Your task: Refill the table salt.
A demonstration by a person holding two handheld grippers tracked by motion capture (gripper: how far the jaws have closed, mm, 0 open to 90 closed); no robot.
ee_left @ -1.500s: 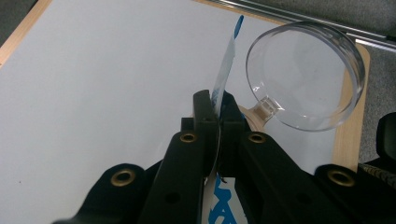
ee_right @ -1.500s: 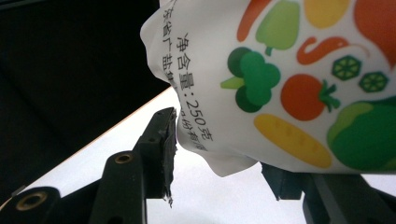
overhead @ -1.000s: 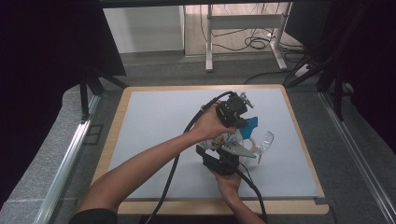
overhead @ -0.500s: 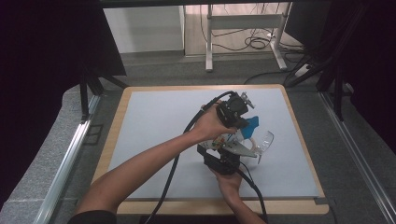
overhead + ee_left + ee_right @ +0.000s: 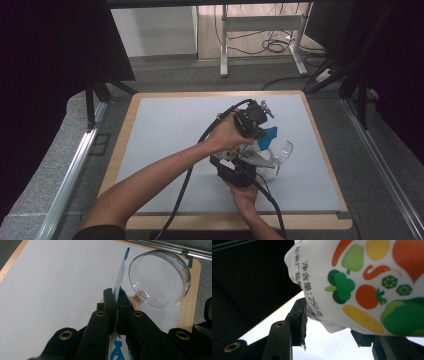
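In the right gripper view, the printed bag was cut off by the top and right edges, and it hid the tip of the jaw at 4 o'clock. The small print beside its weight line was too blurred to read. In the left gripper view, the blue-and-white packet ran out of the frame at 6 o'clock, so its lower end could not be seen. In the high view, both hands covered most of the bag, and the clear bowl was too small to show its contents.
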